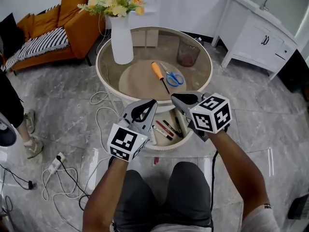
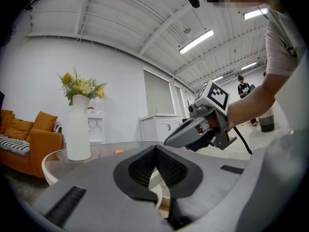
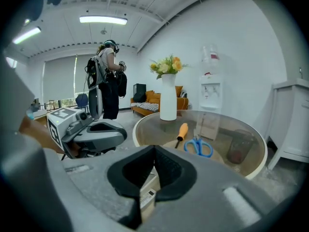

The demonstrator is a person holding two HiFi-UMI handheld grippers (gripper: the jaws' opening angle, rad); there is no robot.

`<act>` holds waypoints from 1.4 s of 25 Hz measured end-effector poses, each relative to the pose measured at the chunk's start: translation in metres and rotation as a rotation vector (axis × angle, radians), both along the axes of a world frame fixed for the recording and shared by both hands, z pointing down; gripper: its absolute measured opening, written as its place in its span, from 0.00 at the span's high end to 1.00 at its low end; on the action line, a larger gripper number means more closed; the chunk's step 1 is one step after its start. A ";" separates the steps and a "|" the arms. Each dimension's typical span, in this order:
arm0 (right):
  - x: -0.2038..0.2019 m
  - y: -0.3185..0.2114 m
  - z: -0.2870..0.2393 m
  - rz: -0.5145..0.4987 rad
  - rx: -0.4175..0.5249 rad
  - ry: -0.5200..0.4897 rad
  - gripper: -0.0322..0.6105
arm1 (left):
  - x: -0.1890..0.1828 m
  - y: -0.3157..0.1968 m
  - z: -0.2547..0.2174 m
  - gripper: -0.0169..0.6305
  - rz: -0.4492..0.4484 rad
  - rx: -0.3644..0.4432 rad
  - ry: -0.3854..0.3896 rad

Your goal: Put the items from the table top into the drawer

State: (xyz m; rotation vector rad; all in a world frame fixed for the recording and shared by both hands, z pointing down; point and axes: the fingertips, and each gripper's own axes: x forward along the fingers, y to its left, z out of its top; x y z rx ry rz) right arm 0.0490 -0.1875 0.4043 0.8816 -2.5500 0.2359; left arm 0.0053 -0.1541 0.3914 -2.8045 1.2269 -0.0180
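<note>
Orange-handled screwdriver [image 1: 158, 71] and blue-handled scissors [image 1: 174, 77] are both on the round glass table top [image 1: 145, 42], side by side near its centre, screwdriver on the left, the two close together. Neither one is held.

Open drawer [image 1: 166, 147] sticks out of the table's near edge. Several marker pens [image 1: 164, 128] lie inside it, red and black among them.

Left gripper [image 1: 153, 103]: jaws closed, pads meeting at the tips, nothing between them. Right gripper [image 1: 175, 98]: jaws likewise closed and empty. Both hover above the open drawer, left over its left side, right over its right, tips pointing toward the table and near each other without touching.

Also on the top: tall white vase [image 1: 121, 40] with yellow flowers [image 1: 113, 4] at the far left, and a dark tinted glass cup [image 1: 188, 52] at the far right.

Around the table: orange sofa [image 1: 72, 23] far left, white cabinet [image 1: 256, 33] far right, white cable [image 1: 101, 115] looped on the grey marble floor on the left.
</note>
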 end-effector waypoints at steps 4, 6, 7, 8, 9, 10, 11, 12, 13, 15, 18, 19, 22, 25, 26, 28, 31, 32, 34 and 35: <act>0.012 -0.029 -0.008 0.043 -0.018 0.034 0.95 | 0.001 -0.006 -0.009 0.97 -0.005 0.004 0.006; 0.016 -0.046 -0.012 0.065 -0.022 0.059 0.94 | 0.001 -0.008 -0.012 0.97 -0.008 0.006 0.010; 0.017 -0.056 -0.014 0.075 -0.024 0.075 0.94 | 0.001 -0.009 -0.012 0.97 -0.009 0.006 0.009; 0.018 -0.064 -0.014 0.084 -0.026 0.093 0.94 | 0.001 -0.008 -0.012 0.97 -0.009 0.005 0.008; 0.019 -0.072 -0.014 0.091 -0.030 0.111 0.93 | 0.002 -0.008 -0.011 0.97 -0.010 0.003 0.008; 0.019 -0.079 -0.012 0.095 -0.036 0.129 0.91 | 0.001 -0.008 -0.010 0.97 -0.010 0.000 0.006; 0.020 -0.086 -0.010 0.098 -0.043 0.147 0.90 | 0.001 -0.008 -0.008 0.98 -0.011 -0.004 0.003; 0.020 -0.091 -0.008 0.102 -0.051 0.164 0.90 | 0.000 -0.008 -0.005 0.97 -0.012 -0.007 -0.002; 0.022 -0.096 -0.004 0.109 -0.061 0.180 0.89 | -0.001 -0.008 -0.003 0.97 -0.014 -0.010 -0.008; 0.025 -0.103 0.005 0.124 -0.086 0.200 0.87 | -0.005 -0.006 0.002 0.97 -0.019 -0.014 -0.018; 0.029 -0.110 0.015 0.134 -0.122 0.212 0.84 | -0.013 -0.005 0.005 0.97 -0.033 -0.018 -0.021; 0.030 -0.112 0.018 0.137 -0.130 0.219 0.83 | -0.015 -0.006 0.005 0.97 -0.037 -0.020 -0.021; 0.033 -0.115 0.025 0.140 -0.152 0.233 0.80 | -0.019 -0.008 0.006 0.97 -0.050 -0.024 -0.019; 0.031 -0.117 0.032 0.139 -0.175 0.245 0.78 | -0.020 -0.006 0.005 0.97 -0.051 -0.021 -0.017; 0.030 -0.118 0.035 0.139 -0.184 0.251 0.77 | -0.019 -0.005 0.005 0.97 -0.050 -0.019 -0.017; 0.029 -0.121 0.040 0.141 -0.204 0.262 0.75 | -0.019 -0.004 0.005 0.97 -0.048 -0.016 -0.018; 0.029 -0.123 0.045 0.147 -0.227 0.279 0.74 | -0.022 -0.003 0.005 0.97 -0.053 -0.012 -0.019; 0.029 -0.123 0.046 0.149 -0.232 0.283 0.74 | -0.023 -0.003 0.004 0.97 -0.055 -0.010 -0.018; 0.029 -0.124 0.048 0.154 -0.242 0.288 0.76 | -0.025 -0.003 0.004 0.97 -0.058 -0.009 -0.013; 0.029 -0.125 0.048 0.156 -0.248 0.291 0.77 | -0.026 -0.003 0.004 0.97 -0.059 -0.009 -0.011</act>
